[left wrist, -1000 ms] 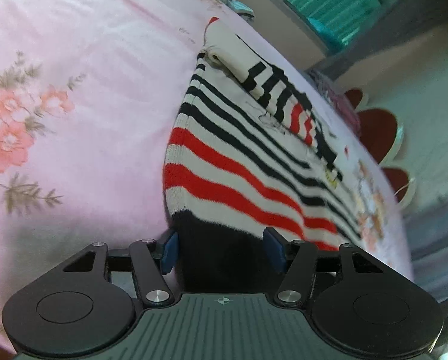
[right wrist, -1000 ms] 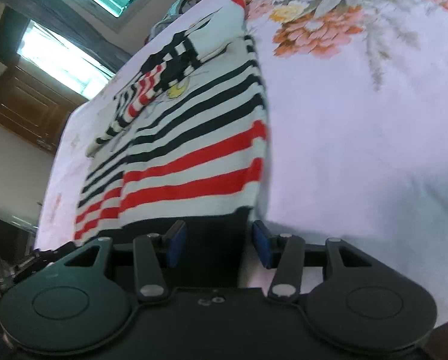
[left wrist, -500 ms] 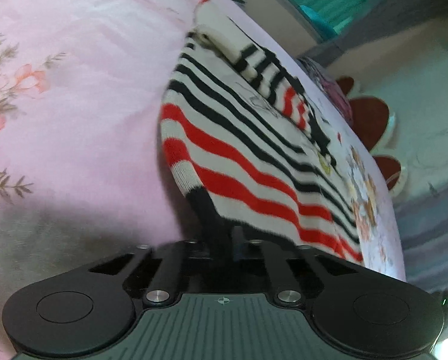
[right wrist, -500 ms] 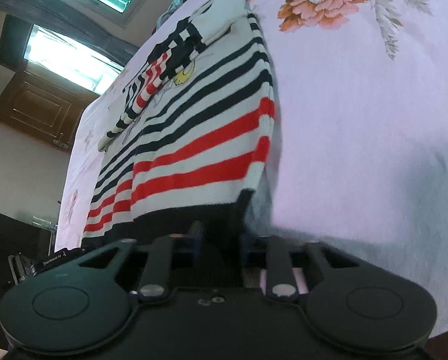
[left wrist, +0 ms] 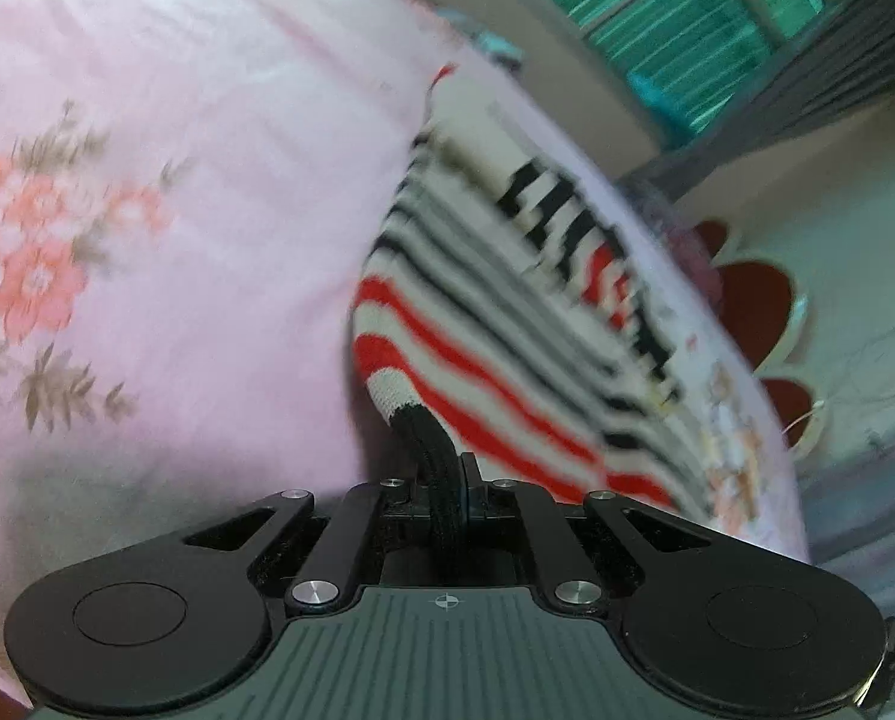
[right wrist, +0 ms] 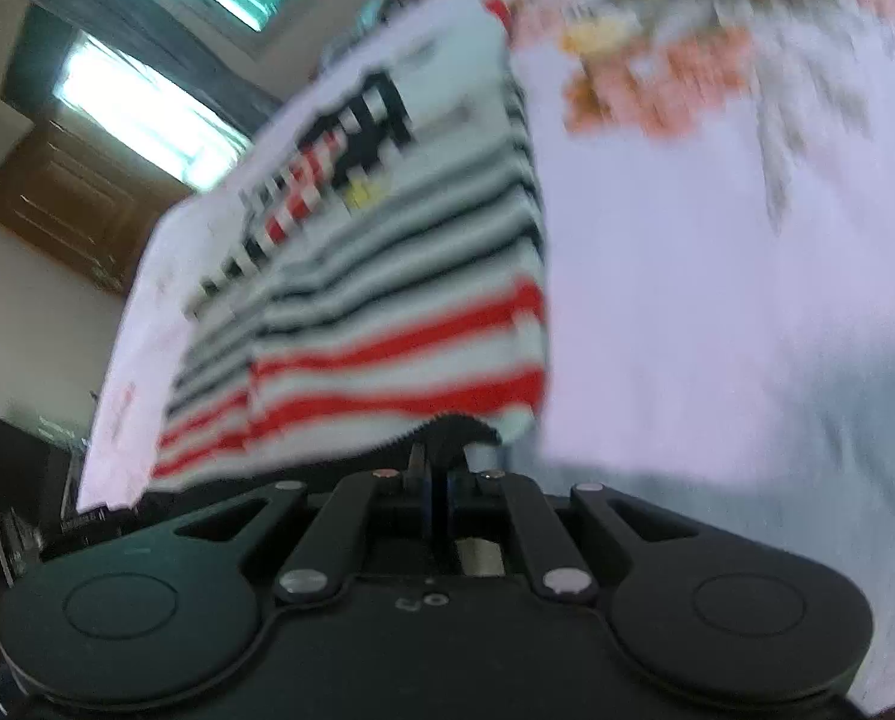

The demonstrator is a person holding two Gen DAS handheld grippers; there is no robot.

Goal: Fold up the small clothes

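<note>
- Striped sweater (left wrist: 495,324): a small knit garment with red, black and cream bands lies on the bed (left wrist: 177,192), which is covered by a pink floral sheet. Its sleeves appear folded in across the chest. Its dark hem (left wrist: 429,456) is the end nearest both cameras, and its collar points toward the far edge of the bed.
- Left gripper (left wrist: 447,480): jaws drawn together and clamped on the dark hem at the sweater's left corner; the knit bunches into a rope-like ridge between the pads, and the corner stands lifted off the sheet.
- Right gripper (right wrist: 438,480): jaws likewise closed on the hem at the right corner (right wrist: 459,426); only a thin bite of dark edge shows between the pads.
- Judged step: both hem corners are held, ready to be carried toward the collar for the bottom-to-top fold.
- Risk, slippage: the right bite looks shallow, so the stretchy knit could pull free partway over.
- Risk, skew: unequal travel of the two hands would lay the hem crooked across the chest.
- Risk, disturbance: a lift that is too low or fast could drag the body along the sheet and undo the tucked sleeves.
- Both views are blurred; finer detail of the grips cannot be told.
</note>
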